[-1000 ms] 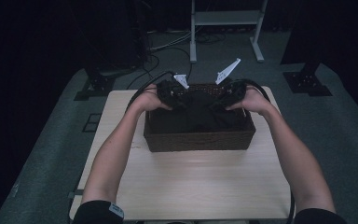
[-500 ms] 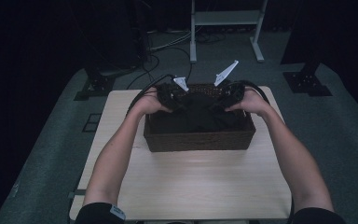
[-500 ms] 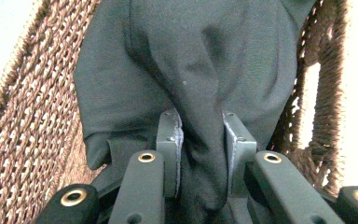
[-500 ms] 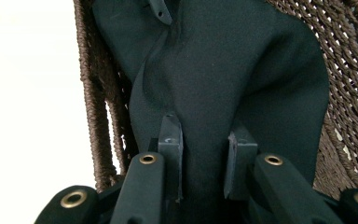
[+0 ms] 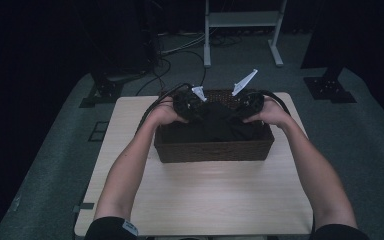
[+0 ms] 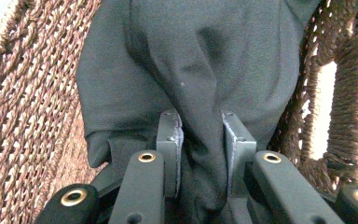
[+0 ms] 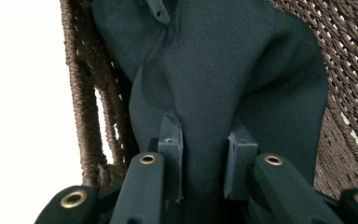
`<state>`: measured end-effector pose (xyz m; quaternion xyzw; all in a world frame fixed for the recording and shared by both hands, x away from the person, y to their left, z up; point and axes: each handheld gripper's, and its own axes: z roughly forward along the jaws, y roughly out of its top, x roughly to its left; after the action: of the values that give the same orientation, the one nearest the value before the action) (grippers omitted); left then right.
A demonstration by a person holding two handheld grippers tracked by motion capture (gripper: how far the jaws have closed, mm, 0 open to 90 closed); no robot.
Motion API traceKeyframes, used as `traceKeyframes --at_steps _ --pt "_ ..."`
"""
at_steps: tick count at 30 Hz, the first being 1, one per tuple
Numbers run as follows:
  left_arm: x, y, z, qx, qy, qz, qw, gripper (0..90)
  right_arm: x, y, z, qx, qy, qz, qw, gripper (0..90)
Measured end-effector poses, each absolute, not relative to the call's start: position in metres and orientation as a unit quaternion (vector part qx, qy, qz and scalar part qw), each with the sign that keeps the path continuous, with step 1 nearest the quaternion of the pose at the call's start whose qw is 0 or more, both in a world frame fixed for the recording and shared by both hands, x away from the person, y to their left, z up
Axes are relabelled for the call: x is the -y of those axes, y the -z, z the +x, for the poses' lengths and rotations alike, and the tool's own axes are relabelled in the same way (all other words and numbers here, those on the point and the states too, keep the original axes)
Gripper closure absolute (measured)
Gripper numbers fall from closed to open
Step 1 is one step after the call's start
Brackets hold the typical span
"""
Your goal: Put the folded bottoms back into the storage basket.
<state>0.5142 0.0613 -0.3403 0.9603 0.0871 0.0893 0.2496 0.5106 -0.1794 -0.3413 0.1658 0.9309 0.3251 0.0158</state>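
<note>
No readable text or labels anywhere here.

A black cloth lies bunched inside a dark brown woven basket standing toward the far end of the table. Its plain, matte fabric rises in soft folds near the basket's far wall, one gathered fold pinched at each side.

Black grippers with brass-ringed holes, grey jaws, black cables; dark short sleeves
</note>
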Motion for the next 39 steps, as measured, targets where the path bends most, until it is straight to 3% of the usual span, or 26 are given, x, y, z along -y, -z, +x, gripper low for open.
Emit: traceKeyframes --at_steps 39 --pt "-0.064 0.378 0.518 -0.112 -0.080 0.962 0.236 72.4 0.168 0.374 0.520 -0.938 -0.300 0.174 0.001 71.8"
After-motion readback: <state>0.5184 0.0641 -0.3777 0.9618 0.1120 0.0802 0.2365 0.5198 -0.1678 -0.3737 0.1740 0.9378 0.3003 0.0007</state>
